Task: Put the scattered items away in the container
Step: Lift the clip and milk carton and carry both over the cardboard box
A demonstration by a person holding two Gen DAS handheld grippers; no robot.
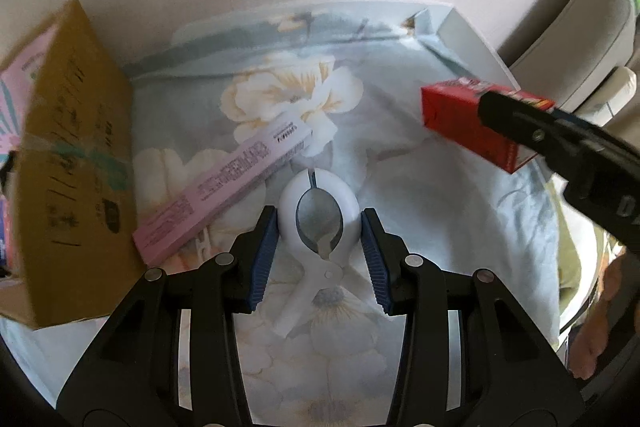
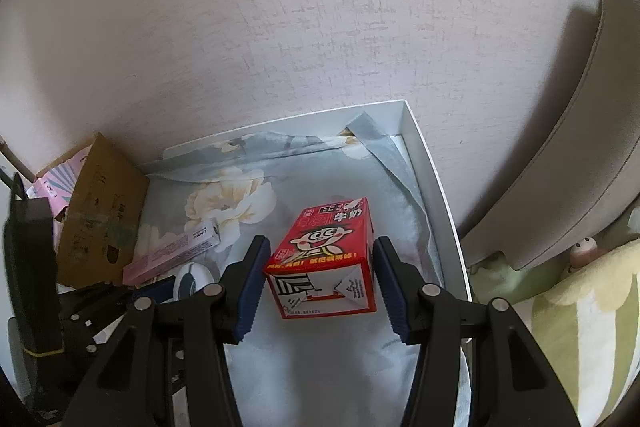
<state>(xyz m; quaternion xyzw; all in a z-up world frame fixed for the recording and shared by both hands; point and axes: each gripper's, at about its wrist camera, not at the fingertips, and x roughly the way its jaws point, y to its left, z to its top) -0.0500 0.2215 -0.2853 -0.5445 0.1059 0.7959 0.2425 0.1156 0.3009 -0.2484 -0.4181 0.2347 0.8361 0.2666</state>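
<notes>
Left tongs (image 1: pixel 319 243) grip white clip (image 1: pixel 318 223) | right tongs (image 2: pixel 319 281) grip milk carton (image 2: pixel 326 255) | floral cloth (image 1: pixel 360 131), pale wall (image 2: pixel 280 27)

The cloth (image 1: pixel 400 155) over the table was a pale grey-blue printed with large cream and white flowers, and on it lay a long pastel-pink box (image 1: pixel 224 183) with dark lettering and a white clip (image 1: pixel 320 219) with a grey oval centre. The milk carton (image 2: pixel 324 259) was bright red with a cartoon boy's face, white and yellow lettering and a white end panel marked in black. The cardboard box (image 1: pixel 76 163) was plain brown with black print and a smear of green, and both grippers were black with dark blue pads (image 2: pixel 250 291).
</notes>
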